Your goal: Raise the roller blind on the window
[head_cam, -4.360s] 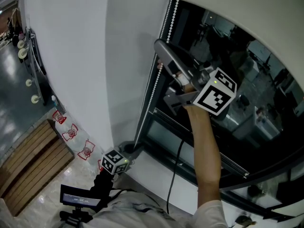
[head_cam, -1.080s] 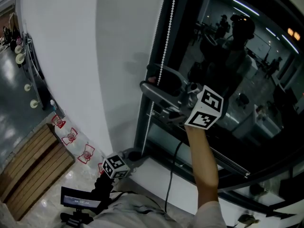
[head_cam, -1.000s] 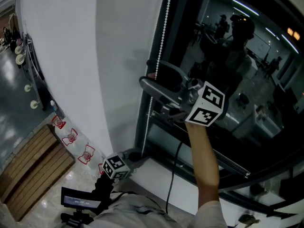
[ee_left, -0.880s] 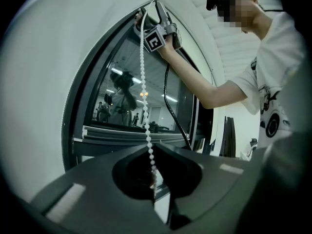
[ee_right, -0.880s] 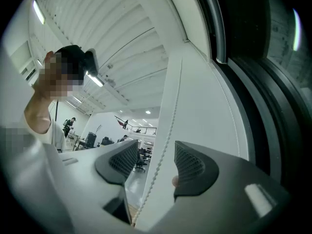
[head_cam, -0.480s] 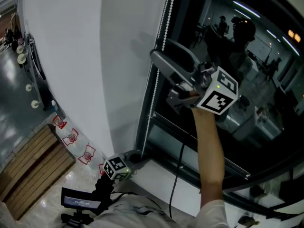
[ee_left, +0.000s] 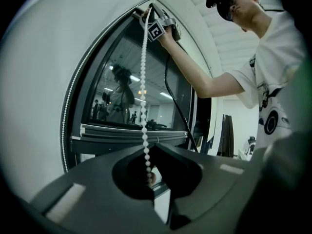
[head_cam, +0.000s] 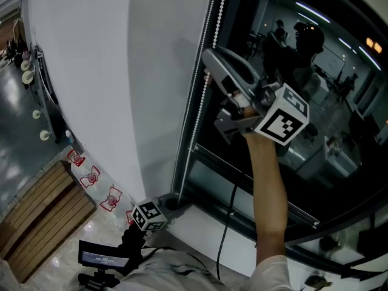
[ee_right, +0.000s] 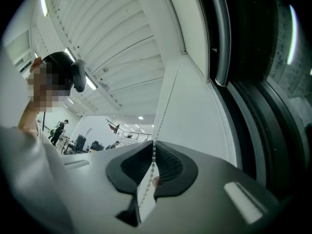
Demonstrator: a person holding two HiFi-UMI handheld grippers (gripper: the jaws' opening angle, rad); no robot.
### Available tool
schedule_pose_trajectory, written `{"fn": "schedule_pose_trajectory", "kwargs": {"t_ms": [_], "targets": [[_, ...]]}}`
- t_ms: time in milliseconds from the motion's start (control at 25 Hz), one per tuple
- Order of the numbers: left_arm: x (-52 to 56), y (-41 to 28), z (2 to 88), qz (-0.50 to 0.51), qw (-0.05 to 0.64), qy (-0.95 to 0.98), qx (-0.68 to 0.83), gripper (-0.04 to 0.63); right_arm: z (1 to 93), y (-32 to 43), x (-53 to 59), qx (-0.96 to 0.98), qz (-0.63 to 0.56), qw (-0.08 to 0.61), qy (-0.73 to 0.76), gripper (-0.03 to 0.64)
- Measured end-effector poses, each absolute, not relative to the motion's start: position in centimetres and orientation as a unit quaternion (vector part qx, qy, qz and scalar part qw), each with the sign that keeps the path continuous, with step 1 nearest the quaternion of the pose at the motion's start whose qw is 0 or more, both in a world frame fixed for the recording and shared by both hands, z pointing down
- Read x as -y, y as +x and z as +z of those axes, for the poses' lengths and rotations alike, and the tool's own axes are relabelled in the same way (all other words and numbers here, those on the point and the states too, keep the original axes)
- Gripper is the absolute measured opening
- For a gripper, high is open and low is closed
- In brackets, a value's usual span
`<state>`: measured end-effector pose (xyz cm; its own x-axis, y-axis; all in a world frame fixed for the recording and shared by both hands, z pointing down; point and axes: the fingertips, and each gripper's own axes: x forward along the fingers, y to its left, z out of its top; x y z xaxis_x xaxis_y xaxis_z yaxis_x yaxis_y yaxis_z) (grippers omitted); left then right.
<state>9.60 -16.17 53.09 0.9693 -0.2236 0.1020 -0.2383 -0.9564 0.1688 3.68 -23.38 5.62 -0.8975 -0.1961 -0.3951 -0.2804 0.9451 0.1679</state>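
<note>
**Right gripper** (head_cam: 208, 64), raised at arm's length beside the window frame (head_cam: 179, 177). Its jaws have just been closing and now press together on the bead chain (head_cam: 197, 102) of the roller blind. In the right gripper view the chain passes between the pads and runs on upward along the white wall.

**Left gripper** (head_cam: 170, 202), low near the sill (head_cam: 200, 226). Its jaws are together on a lower part of the same chain, and the beads rise from it in a straight line to the right gripper.

**Chain.** It hangs just beside the left edge of the dark window pane (head_cam: 315, 120), which reflects a lit room and the person.
</note>
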Motion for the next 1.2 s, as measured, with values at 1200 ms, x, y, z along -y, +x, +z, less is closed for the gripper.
{"fn": "schedule_pose_trajectory", "kwargs": {"t_ms": [1200], "targets": [[17.1,9.1,51.8,0.011,0.099,0.987,0.124,-0.002,17.1,2.2,22.6,-0.98,0.056,0.123,-0.142,0.014]]}}
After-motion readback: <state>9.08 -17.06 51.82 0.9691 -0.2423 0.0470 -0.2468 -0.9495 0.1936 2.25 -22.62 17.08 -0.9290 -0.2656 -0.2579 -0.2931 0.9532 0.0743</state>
